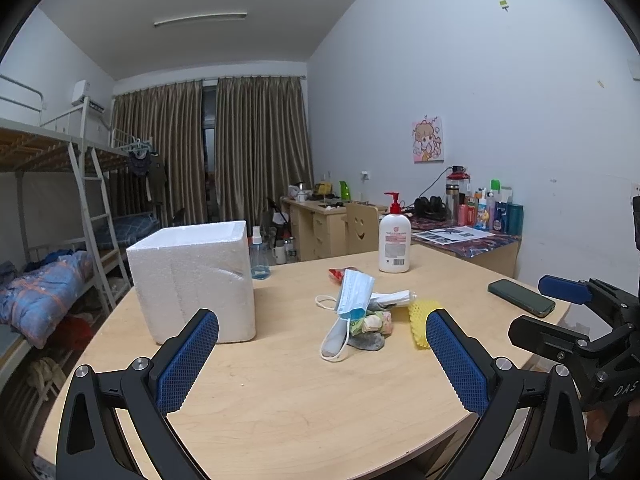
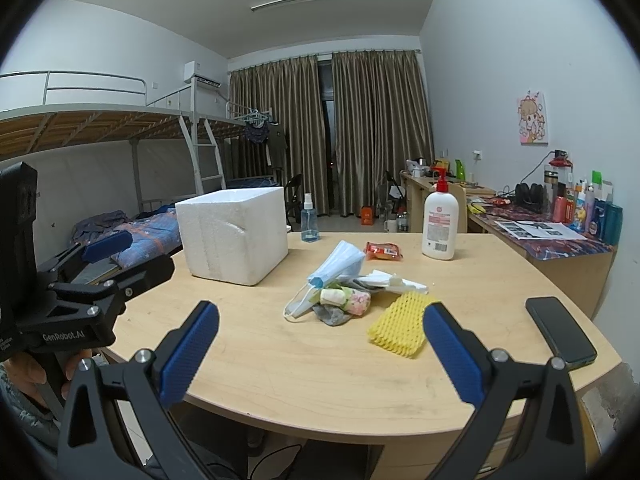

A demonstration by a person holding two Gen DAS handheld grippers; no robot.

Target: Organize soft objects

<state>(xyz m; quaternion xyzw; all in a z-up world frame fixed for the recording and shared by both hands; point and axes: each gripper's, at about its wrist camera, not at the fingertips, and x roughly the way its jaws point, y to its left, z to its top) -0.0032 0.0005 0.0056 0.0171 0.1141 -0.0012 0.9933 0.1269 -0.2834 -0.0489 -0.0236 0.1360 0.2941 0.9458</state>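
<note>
Foam, cloth and paper, that's what sits mid-table: a small heap of soft things on the pale wooden table; the blue face mask drapes over the top, its ear loops trailing toward the near edge; rolled socks lie under it, a grey one lowest; white folded tissue pokes out to the right; the yellow foam net lies just beside the heap, nearest the right gripper.

Both tools stand wide with nothing between the blue pads; the left gripper hovers short of the heap, the right one likewise.

All of this looks featherlight and floppy; the mask will likely sag and swing if pinched by a loop, so its pleated body is the safer hold; the foam net should squash readily and spring back, so a pinch across its middle ought to serve; the socks are bunched enough to take whole.

The white foam box stands to the left, well apart from the heap, its opening not shown from here; it seems the likely bin. Room between heap and box is bare; the lotion bottle and spray bottle stand behind, the phone near the right edge; mind that on the swing.
</note>
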